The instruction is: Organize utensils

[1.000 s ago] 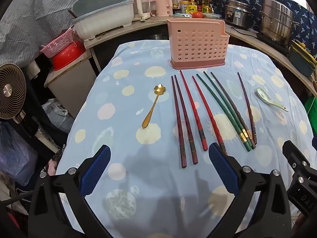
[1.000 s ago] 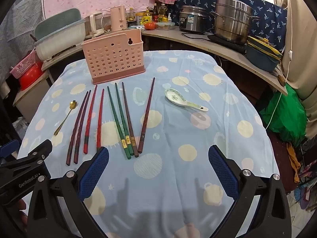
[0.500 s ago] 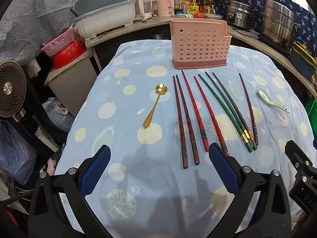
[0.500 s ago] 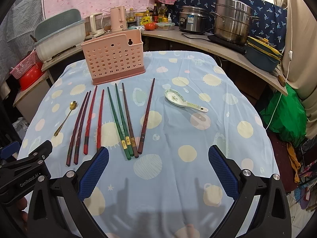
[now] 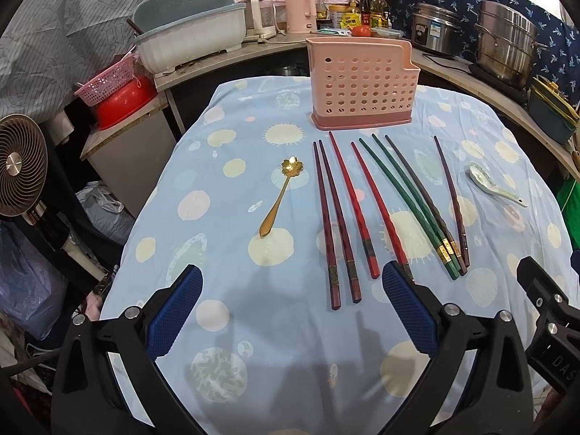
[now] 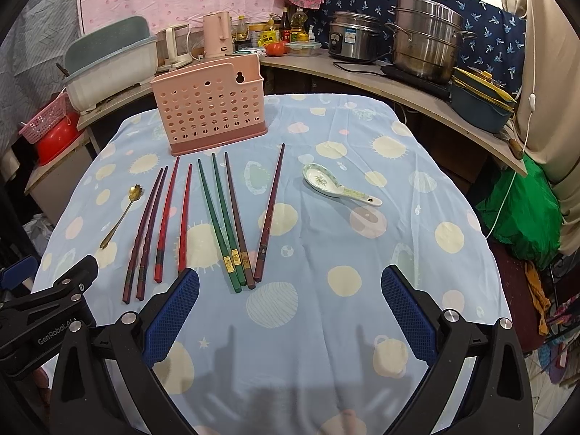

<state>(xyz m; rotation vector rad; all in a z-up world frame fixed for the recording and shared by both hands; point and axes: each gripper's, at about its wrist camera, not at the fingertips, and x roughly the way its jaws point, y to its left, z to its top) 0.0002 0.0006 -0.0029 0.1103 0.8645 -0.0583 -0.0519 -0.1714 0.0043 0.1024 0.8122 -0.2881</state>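
A pink perforated utensil holder [image 5: 364, 83] [image 6: 208, 108] stands at the far side of the table. In front of it lie several chopsticks in a row: dark red [image 5: 331, 217], bright red [image 5: 353, 206], green [image 5: 406, 203] and brown [image 5: 451, 199]. A gold flower spoon [image 5: 281, 194] [image 6: 121, 214] lies to their left. A white ceramic spoon [image 5: 489, 186] [image 6: 337, 185] lies to their right. My left gripper [image 5: 290, 308] is open and empty above the near table edge. My right gripper [image 6: 290, 308] is open and empty beside it.
The table has a blue spotted cloth [image 6: 326, 253]. Behind it a counter holds a dish rack [image 5: 188, 40], a kettle [image 5: 299, 11], a rice cooker [image 6: 353, 40] and a steel steamer pot [image 6: 427, 36]. A fan [image 5: 18, 170] stands at the left.
The left gripper has shifted slightly left and forward, so the utensils sit a little further right in its view. The right gripper has barely moved. Both stay open.
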